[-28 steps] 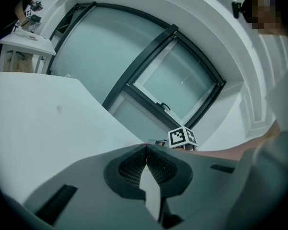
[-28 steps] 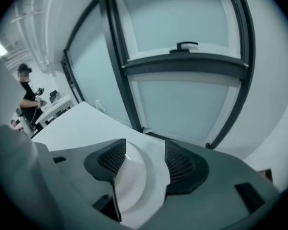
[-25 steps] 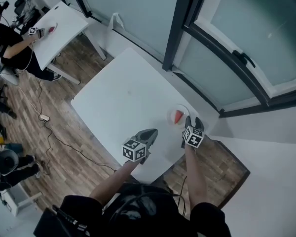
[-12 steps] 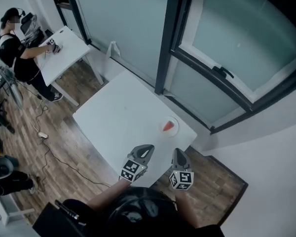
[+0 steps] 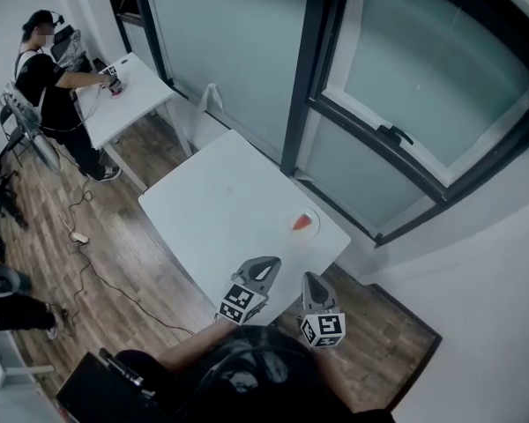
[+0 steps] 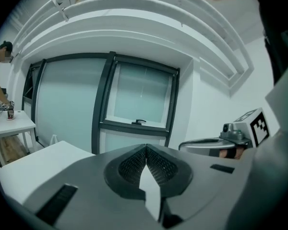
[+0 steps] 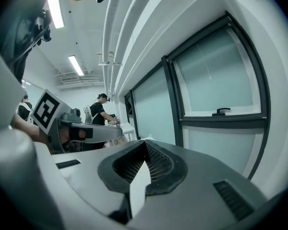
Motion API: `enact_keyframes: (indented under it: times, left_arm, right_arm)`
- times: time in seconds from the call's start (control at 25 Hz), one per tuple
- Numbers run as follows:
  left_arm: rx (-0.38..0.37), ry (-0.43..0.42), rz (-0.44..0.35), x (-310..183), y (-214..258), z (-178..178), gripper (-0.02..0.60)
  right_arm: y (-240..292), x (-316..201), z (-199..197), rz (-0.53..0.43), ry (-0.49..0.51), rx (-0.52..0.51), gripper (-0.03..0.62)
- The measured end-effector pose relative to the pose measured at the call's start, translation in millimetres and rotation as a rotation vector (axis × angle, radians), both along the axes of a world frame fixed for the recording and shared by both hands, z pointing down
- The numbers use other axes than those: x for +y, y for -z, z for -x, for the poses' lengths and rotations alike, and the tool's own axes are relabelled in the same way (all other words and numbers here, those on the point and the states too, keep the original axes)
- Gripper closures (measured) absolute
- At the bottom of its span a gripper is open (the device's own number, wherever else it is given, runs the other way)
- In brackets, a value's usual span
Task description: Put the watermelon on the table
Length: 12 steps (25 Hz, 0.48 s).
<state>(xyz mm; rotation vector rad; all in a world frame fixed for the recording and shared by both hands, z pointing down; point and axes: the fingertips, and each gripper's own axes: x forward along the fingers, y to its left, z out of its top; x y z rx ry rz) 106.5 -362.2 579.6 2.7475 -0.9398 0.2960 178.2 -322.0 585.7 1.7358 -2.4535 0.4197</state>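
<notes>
Nothing blocks the white worktop. It carries one watermelon slice on one small plate near the corner by the dark-framed window. A second worktop stands well apart, with one person at it. There are two grippers. The left gripper and right gripper hang off the near edge, both pinched together on nothing. Only the head view shows the watermelon. The left gripper view and right gripper view show the window and wall.
</notes>
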Motion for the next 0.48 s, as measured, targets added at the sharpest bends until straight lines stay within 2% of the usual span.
enact_keyframes:
  times: [0.2, 0.48]
  left_arm:
    - [-0.005, -0.011, 0.013, 8.4, -3.0, 1.0, 0.577]
    - [0.003, -0.009, 0.017, 10.1, -0.5, 3.3, 0.577]
  right_arm:
    - [-1.8, 1.0, -12.3, 0.011, -0.057, 0.001, 0.582]
    - [-1.1, 3.8, -11.5, 0.009, -0.058, -0.032, 0.582]
